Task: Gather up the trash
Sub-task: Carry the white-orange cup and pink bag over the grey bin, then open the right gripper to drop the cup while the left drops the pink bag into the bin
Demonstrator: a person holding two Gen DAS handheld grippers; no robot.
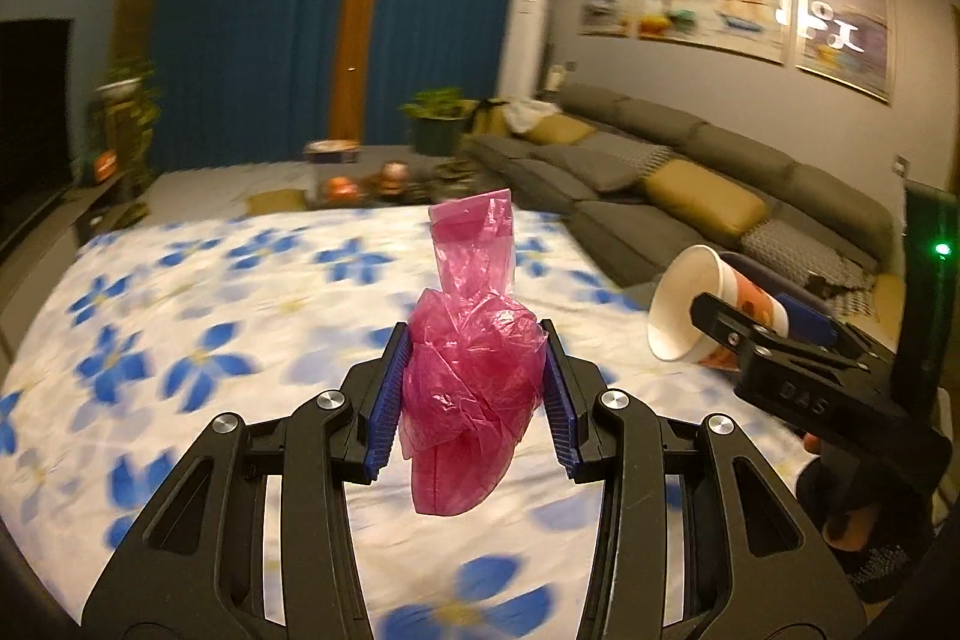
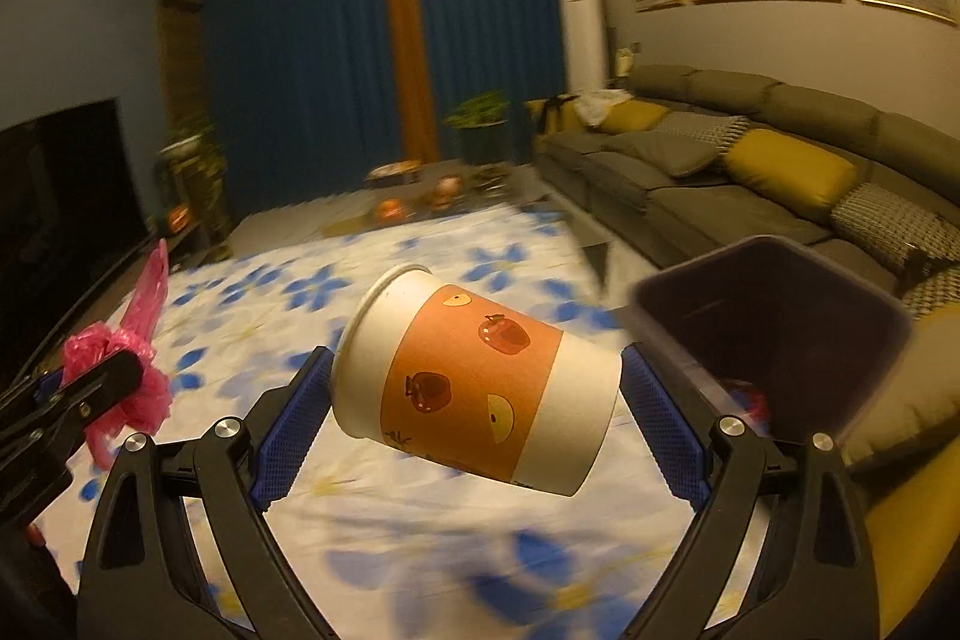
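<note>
My left gripper [image 1: 474, 376] is shut on a crumpled pink plastic bag [image 1: 471, 388], held above a table covered with a white cloth with blue flowers [image 1: 210, 328]. My right gripper [image 2: 477, 400] is shut on a white paper cup with an orange band [image 2: 474, 382], lying on its side, mouth to the left. The cup [image 1: 696, 304] and right gripper also show at the right of the left wrist view. The pink bag [image 2: 120, 370] shows at the left of the right wrist view. A dark purple bin [image 2: 774, 328] stands just right of the cup.
A grey sofa with yellow cushions [image 2: 780, 160] runs along the right wall. A dark TV [image 2: 54, 196] is on the left. Potted plants [image 1: 435, 115], blue curtains and small objects on a low table [image 1: 390, 178] are beyond the flowered cloth.
</note>
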